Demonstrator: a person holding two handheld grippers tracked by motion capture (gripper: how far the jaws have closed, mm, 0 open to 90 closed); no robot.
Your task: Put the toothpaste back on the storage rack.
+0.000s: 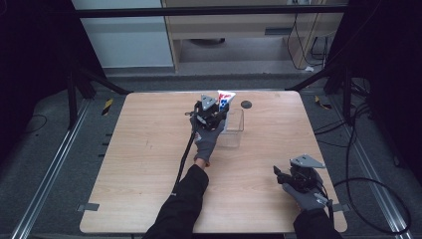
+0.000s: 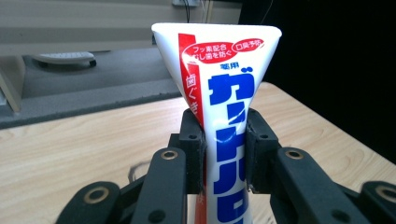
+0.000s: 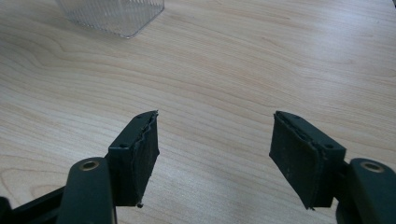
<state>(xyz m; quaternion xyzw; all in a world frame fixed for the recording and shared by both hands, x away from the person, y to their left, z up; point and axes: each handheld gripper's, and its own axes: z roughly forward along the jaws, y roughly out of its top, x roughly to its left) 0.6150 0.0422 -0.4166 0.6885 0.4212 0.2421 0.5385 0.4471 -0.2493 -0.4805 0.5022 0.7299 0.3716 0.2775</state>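
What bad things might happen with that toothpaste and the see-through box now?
1. The left gripper pinches the white, red and blue toothpaste tube at its narrow middle, so the soft tube might slip or bend sideways.
2. The clear plastic box looks light; the tube could catch its rim and tip or push it.
3. The right gripper is open and apart from the box, so nothing steadies it.

Printed on the toothpaste tube [image 2: 229,121]: red bubbles at 12 o'clock reading フッ素配合, むし歯を防ぐ, 口臭予防; below, 薬用 and large blue katakana ガ.
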